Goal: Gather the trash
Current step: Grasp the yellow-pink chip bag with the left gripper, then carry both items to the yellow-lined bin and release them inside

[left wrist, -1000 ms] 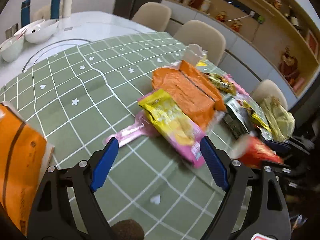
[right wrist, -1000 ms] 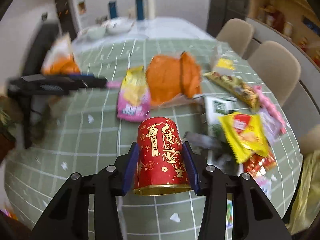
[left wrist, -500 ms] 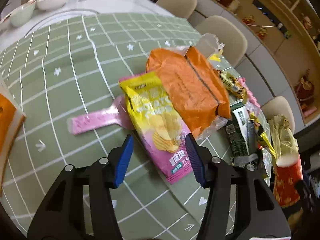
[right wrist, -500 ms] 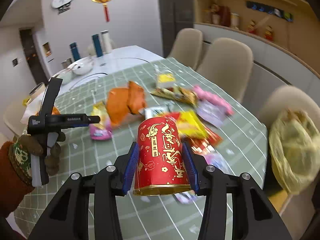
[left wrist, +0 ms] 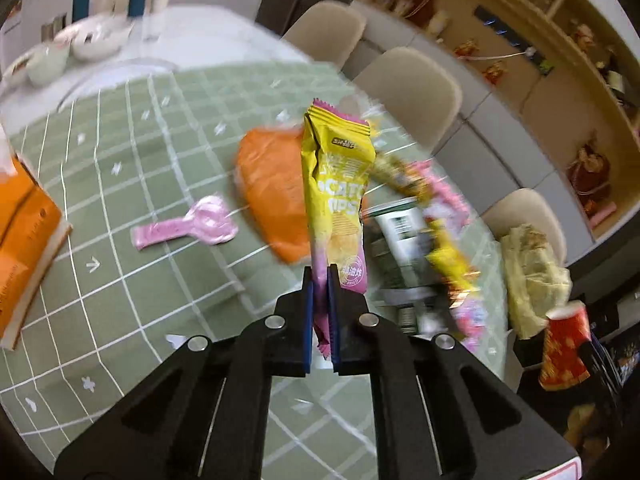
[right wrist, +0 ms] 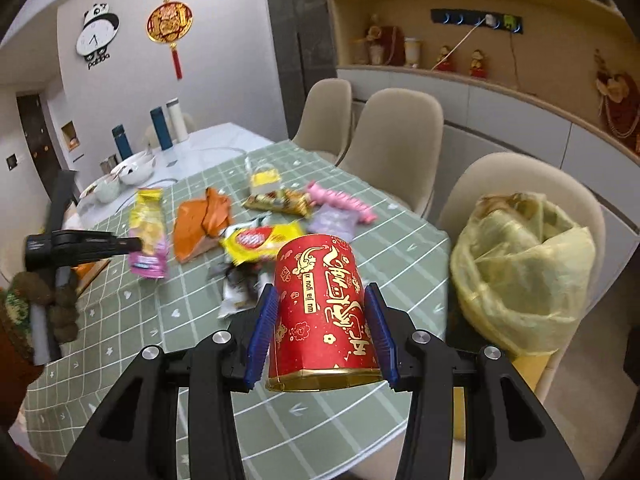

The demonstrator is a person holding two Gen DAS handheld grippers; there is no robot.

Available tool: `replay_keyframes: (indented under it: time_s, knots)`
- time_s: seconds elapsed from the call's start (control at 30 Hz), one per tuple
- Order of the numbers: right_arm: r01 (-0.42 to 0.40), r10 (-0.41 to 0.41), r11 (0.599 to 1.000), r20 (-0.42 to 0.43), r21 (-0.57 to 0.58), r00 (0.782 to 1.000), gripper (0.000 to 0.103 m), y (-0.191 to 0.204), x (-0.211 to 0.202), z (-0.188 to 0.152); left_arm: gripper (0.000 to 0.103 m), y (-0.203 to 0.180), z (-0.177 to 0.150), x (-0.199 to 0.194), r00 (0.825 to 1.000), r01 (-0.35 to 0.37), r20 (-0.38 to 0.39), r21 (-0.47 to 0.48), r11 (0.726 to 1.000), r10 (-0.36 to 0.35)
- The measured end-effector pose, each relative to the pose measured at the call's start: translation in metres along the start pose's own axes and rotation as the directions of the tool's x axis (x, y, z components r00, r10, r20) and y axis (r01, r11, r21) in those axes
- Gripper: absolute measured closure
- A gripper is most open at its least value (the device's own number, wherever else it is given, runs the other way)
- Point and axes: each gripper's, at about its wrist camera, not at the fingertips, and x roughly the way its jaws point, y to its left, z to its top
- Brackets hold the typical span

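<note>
My left gripper (left wrist: 319, 276) is shut on the pink bottom edge of a yellow and pink chip bag (left wrist: 338, 196) and holds it up above the green checked tablecloth (left wrist: 132, 288); the bag also shows in the right wrist view (right wrist: 149, 236). My right gripper (right wrist: 320, 308) is shut on a red paper cup (right wrist: 322, 312) with gold lettering, held above the table's near corner. The cup also shows at the far right of the left wrist view (left wrist: 566, 350). A yellow trash bag (right wrist: 524, 268) sits on a chair right of the cup.
An orange bag (left wrist: 272, 196), a pink wrapper (left wrist: 188, 228) and several other wrappers (right wrist: 264, 240) lie on the cloth. An orange box (left wrist: 24, 232) lies at the left edge. Bowls (right wrist: 132, 168) and bottles (right wrist: 160, 128) stand at the far end. Beige chairs (right wrist: 396, 136) line the right side.
My left gripper closed on the chip bag and lifted it off the cloth. My right gripper swung right with the red cup, toward the yellow trash bag.
</note>
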Motion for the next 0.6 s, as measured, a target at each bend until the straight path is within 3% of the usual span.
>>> replay_keyframes:
  time_s: [0.13,0.27,0.47,0.6]
  knots:
    - [-0.015,0.016,1.0,0.037,-0.016,0.999,0.06,-0.027,-0.003,0.02,0.097,-0.048,0.008,-0.023,0.997,0.049,0.062,0.04,0.998,-0.051]
    - [-0.028,0.028,1.0,0.072,0.0,0.997,0.06,-0.06,-0.006,0.039,0.097,-0.11,0.019,-0.022,0.99,0.105,0.08,0.101,0.989,-0.113]
    - [0.047,-0.043,0.999,0.16,-0.022,0.986,0.06,-0.133,-0.024,0.06,0.097,-0.221,0.043,0.02,0.982,0.176,0.03,0.236,0.956,-0.188]
    - [0.084,-0.093,0.995,0.171,0.056,0.981,0.06,-0.197,-0.038,0.067,0.097,-0.303,0.05,0.068,0.969,0.246,-0.058,0.316,0.916,-0.24]
